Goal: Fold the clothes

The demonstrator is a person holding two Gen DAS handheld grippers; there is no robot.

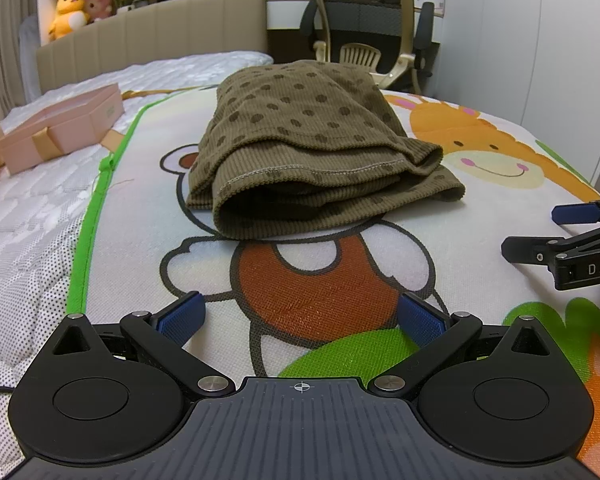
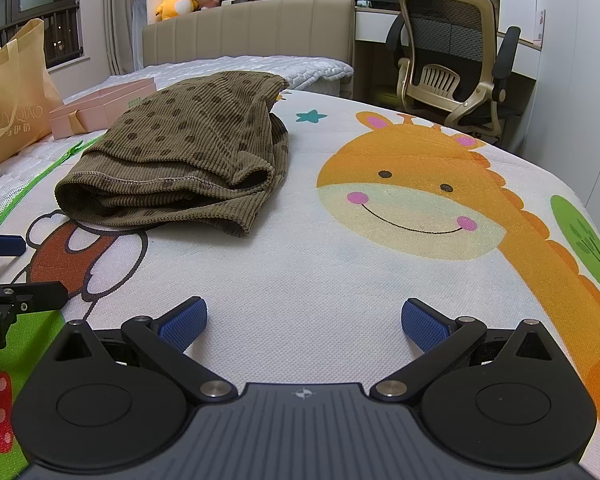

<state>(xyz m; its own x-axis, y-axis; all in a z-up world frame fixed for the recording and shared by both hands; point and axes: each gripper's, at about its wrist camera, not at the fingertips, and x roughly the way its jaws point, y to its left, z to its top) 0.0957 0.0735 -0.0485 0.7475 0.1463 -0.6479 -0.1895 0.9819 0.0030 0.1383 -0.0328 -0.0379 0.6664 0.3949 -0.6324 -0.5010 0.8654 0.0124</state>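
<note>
An olive-brown ribbed garment with dark dots (image 1: 312,152) lies folded in a thick bundle on the cartoon-print mat (image 1: 320,280). It also shows in the right wrist view (image 2: 188,152), to the upper left. My left gripper (image 1: 300,316) is open and empty, low over the mat just in front of the garment. My right gripper (image 2: 304,320) is open and empty over bare mat, right of the garment. The right gripper's fingers (image 1: 572,232) show at the right edge of the left wrist view.
A pink gift box (image 1: 60,128) sits on the white mattress (image 1: 28,220) to the left. A tan paper bag (image 2: 12,96) stands at far left. An office chair (image 2: 452,56) and the headboard (image 1: 152,36) lie beyond the bed.
</note>
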